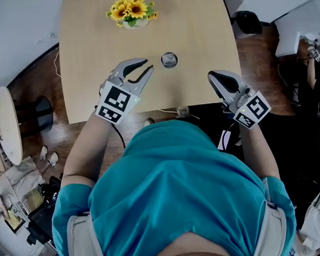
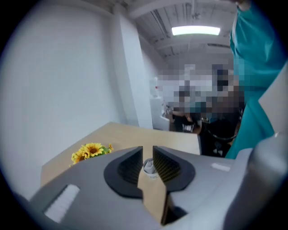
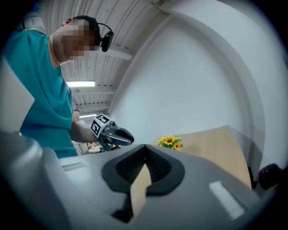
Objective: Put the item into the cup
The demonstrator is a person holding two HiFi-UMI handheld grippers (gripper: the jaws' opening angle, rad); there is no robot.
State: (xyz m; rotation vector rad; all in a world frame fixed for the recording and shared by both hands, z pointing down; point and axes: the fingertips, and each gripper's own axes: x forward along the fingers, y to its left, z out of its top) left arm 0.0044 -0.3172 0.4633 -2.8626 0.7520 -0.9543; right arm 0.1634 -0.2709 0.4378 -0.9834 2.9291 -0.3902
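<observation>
A small cup [image 1: 169,60] stands on the wooden table [image 1: 197,25], with a crumpled pale item resting in its mouth. My left gripper [image 1: 147,66] hovers just left of the cup, its jaws parted and empty. In the left gripper view the cup [image 2: 149,167] shows through the gap between the open jaws of the left gripper [image 2: 147,150], well beyond them. My right gripper [image 1: 211,75] is over the table's near right edge, shut on nothing. In the right gripper view the right gripper [image 3: 144,148] has its jaws meeting, and the left gripper [image 3: 118,135] appears beyond them.
A bunch of sunflowers [image 1: 132,10] in a small pot stands at the far side of the table, also seen as sunflowers [image 2: 90,151] and sunflowers [image 3: 169,142]. A thin cable [image 1: 172,112] lies at the near table edge. A round side table [image 1: 6,126] stands on the floor at left.
</observation>
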